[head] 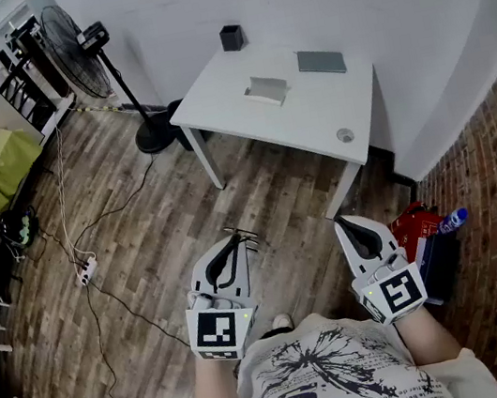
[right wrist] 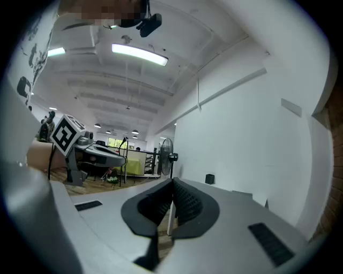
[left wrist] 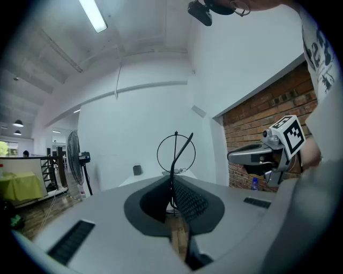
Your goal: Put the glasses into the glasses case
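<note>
Thin wire-framed glasses (head: 239,236) stick out of the tip of my left gripper (head: 234,241), which is shut on them. In the left gripper view one round lens (left wrist: 176,152) stands upright above the closed jaws, with a dark temple arm pinched between them. A pale open glasses case (head: 266,90) lies on the white table (head: 311,120), far ahead of both grippers. My right gripper (head: 346,223) is held beside the left one, over the wooden floor. Its jaws are shut with nothing between them (right wrist: 172,184).
On the table are also a grey flat slab (head: 320,61), a black cup (head: 231,37) at the back and a small round thing (head: 344,135) near the front corner. A standing fan (head: 80,51) and cables (head: 86,267) are at the left. A red bag (head: 417,223) and a brick wall are at the right.
</note>
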`<state>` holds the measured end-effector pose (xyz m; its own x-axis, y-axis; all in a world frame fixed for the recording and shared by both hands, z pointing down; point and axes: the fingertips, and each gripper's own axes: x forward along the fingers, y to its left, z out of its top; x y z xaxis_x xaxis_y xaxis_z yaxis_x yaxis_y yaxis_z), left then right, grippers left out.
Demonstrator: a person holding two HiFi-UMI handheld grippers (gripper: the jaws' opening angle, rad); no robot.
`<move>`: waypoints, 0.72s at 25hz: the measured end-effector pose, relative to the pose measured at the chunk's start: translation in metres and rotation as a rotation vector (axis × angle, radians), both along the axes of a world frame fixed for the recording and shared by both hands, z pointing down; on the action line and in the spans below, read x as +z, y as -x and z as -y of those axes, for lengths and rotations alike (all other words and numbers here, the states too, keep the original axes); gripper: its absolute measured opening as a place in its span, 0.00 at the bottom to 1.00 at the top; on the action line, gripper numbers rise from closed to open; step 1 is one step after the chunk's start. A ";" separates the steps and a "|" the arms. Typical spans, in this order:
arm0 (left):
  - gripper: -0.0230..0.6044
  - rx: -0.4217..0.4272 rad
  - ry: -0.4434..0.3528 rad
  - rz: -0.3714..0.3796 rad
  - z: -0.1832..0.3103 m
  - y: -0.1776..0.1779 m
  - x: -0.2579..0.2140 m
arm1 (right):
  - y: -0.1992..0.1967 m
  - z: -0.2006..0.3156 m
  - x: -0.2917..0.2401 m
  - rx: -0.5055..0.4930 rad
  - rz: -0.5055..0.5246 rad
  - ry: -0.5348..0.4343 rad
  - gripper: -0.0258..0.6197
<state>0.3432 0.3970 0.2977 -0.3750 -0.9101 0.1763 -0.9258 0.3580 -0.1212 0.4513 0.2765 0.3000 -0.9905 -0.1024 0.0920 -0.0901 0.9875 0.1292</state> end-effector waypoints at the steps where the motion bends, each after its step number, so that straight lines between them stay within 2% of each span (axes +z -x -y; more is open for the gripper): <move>1: 0.07 0.000 -0.001 -0.001 0.000 0.002 0.000 | 0.002 -0.001 -0.001 -0.001 0.001 0.000 0.06; 10: 0.07 -0.001 -0.022 -0.017 -0.019 0.021 0.004 | 0.018 -0.021 0.002 0.001 0.006 -0.006 0.06; 15: 0.07 -0.010 -0.023 -0.027 -0.037 0.040 0.009 | 0.031 -0.033 0.014 0.038 0.004 0.031 0.06; 18: 0.07 0.012 -0.018 -0.037 -0.048 0.049 0.023 | 0.044 -0.043 0.023 0.053 -0.001 0.039 0.06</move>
